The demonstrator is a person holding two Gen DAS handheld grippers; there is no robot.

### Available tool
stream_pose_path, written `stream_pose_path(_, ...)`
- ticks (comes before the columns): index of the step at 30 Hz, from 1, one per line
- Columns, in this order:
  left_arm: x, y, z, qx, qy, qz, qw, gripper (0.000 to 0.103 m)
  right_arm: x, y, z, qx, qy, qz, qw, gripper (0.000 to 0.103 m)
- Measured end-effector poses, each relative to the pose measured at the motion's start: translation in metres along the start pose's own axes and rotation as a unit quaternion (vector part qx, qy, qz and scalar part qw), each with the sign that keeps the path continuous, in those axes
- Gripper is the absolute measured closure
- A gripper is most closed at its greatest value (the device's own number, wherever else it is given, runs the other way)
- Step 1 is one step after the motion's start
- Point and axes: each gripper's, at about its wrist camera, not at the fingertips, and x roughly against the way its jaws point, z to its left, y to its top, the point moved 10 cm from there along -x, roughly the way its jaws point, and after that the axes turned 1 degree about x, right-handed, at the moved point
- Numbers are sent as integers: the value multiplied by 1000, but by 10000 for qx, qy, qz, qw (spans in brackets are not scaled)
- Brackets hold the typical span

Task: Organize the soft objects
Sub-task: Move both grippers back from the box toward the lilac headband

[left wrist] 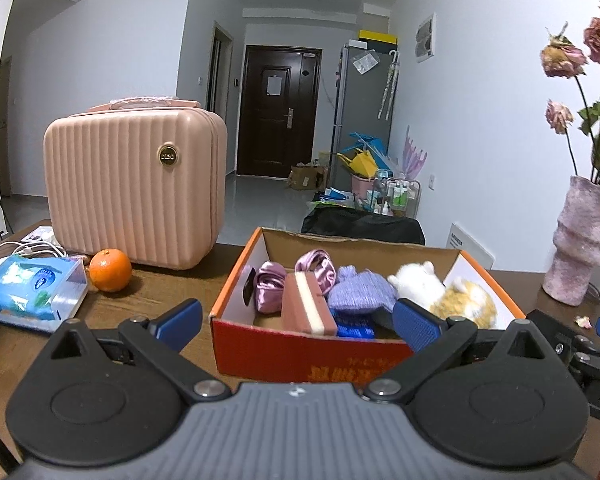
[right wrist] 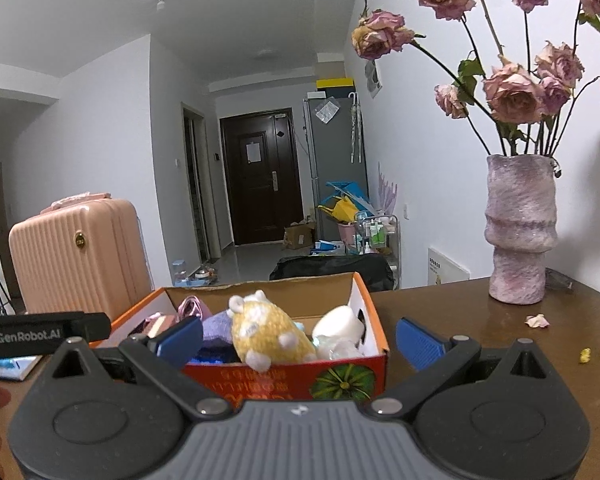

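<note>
An orange cardboard box (left wrist: 300, 352) (right wrist: 340, 376) sits on the brown table, filled with soft things: pink satin scrunchies (left wrist: 316, 266), a brown-and-cream sponge block (left wrist: 306, 308), a purple knit piece (left wrist: 360, 292), a blue cloth (left wrist: 354, 326), and a yellow-and-white plush animal (left wrist: 460, 298) (right wrist: 266, 334). A white soft roll (right wrist: 338, 322) lies in the box's right corner. My left gripper (left wrist: 300, 320) hovers open just before the box. My right gripper (right wrist: 300, 336) is open too, in front of the plush. Neither holds anything.
A pink ribbed case (left wrist: 136, 188) stands at the back left, with an orange (left wrist: 110, 270) and a blue tissue pack (left wrist: 32, 292) before it. A pink vase of dried roses (right wrist: 520, 232) stands at the right. Petals and crumbs (right wrist: 538, 320) lie nearby.
</note>
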Motion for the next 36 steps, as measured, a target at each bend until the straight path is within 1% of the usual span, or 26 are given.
stream_pose_path(14, 35, -30, -8, -206, -140, 136, 9996, 0, 44, -21, -17, 269, -28, 70, 9996, 0)
stream_pose_path(23, 56, -51, -16, -353, -233, 281, 9987, 0, 64, -40, -24, 416, 10, 253, 9988, 0)
stream_pose_path(31, 63, -63, -21, -445, -264, 387, 9979, 0, 66, -50, -28, 444, -10, 403, 9982, 0)
stream_pose_path(36, 61, -66, -22, -457, -303, 442, 9975, 0, 57, -57, -31, 460, -23, 617, 9970, 0)
